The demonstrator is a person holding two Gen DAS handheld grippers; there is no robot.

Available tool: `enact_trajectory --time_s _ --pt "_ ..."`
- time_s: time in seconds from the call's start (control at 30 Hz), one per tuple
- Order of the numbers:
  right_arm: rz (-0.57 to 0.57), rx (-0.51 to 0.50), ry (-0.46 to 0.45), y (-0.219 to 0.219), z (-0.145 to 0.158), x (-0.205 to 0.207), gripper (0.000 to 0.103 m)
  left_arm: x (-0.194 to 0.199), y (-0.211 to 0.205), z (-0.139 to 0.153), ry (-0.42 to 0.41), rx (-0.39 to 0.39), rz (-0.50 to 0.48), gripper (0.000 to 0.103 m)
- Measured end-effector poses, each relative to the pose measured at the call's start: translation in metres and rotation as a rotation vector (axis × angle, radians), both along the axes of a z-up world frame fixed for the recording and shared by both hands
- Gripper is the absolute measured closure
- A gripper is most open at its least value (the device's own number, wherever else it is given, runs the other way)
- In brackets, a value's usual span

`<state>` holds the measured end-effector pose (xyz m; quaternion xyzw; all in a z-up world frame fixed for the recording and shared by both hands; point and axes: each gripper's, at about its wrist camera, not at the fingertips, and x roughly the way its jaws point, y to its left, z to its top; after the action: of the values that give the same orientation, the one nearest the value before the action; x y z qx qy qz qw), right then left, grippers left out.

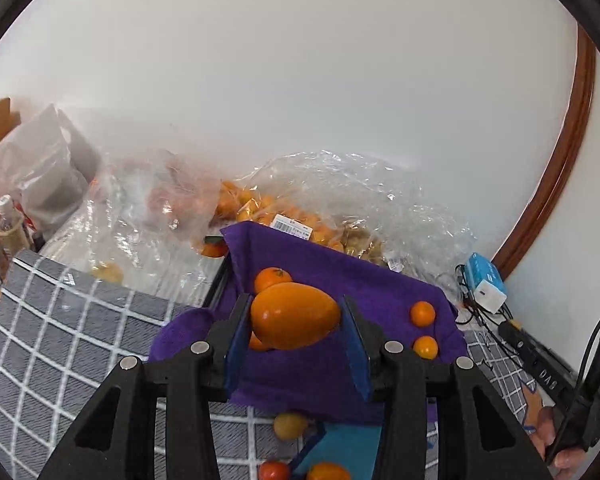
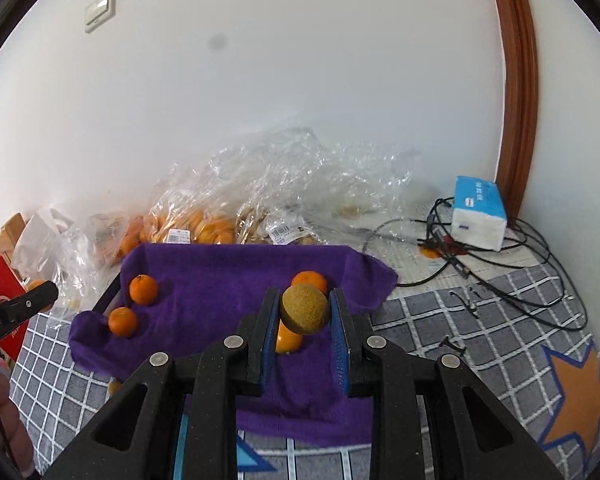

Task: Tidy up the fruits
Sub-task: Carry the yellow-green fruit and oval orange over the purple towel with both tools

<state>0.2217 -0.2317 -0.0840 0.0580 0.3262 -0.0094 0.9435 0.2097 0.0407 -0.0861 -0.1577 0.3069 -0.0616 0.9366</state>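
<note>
**Both grippers loaded over the purple cloth**

The left gripper clamps an egg-shaped orange fruit above the cloth, likely to set it down; the right gripper pinches a kiwi likewise; oranges lie at ten o'clock; bags crowd twelve; cables trail at two.

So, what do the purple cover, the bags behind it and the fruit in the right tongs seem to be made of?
Purple cover: soft cloth, probably terry or fleece; matte, fuzzy, draped in folds.
Bags: thin clear plastic film; crinkled, glossy, fruit shows through.
Fruit in the right tongs: dull, rough brownish-green skin, no shine; real or imitation, I cannot tell.
</note>
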Motion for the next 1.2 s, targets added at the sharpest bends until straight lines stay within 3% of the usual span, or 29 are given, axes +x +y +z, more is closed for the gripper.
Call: enact_trajectory --time_s 0.1,0.3,0.57,0.8,1.2 --pt "-0.002 0.014 0.027 -0.002 -0.023 0.007 0.078 0.015 -0.006 -0.018 0.034 -0.031 0.002 0.062" --pt "-0.012 0.010 0.072 -0.010 -0.044 0.013 0.078 0.025 -0.007 -0.045 0.073 -0.003 0.015 0.062" --pt "0.025 0.034 0.120 -0.008 -0.062 0.021 0.078 0.031 0.003 -0.053 0.076 -0.032 0.011 0.062" --pt "0.069 0.010 0.163 0.004 -0.074 0.024 0.078 0.035 -0.005 -0.058 0.119 -0.057 -0.055 0.062" --pt "0.092 -0.035 0.205 0.016 -0.085 0.027 0.078 0.038 -0.018 -0.069 0.181 -0.038 -0.085 0.062"
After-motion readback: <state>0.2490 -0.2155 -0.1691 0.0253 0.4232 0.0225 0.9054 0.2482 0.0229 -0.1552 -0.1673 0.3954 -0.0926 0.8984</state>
